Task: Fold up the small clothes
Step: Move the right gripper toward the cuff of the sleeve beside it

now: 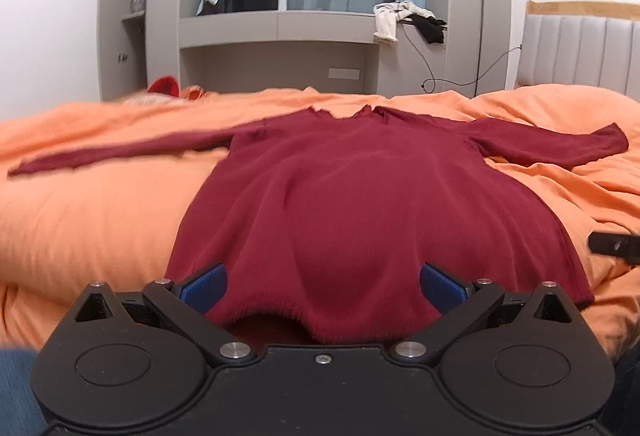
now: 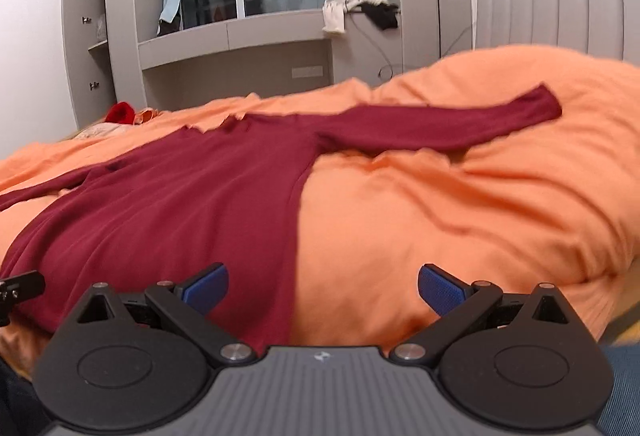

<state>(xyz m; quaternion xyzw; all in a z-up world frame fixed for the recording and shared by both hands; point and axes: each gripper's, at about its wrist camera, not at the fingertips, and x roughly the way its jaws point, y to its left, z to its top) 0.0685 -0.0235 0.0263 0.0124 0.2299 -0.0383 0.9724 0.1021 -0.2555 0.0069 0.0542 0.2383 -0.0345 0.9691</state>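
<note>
Sweater flat, left sleeve (left view only)

1. The dark red top lies flat on the orange duvet, sleeves spread, with open bedding on both sides.
2. The left gripper, jaws wide, sits at the hem.
3. The right gripper straddles the top's right edge.
4. The padded headboard bounds the right side.
</note>
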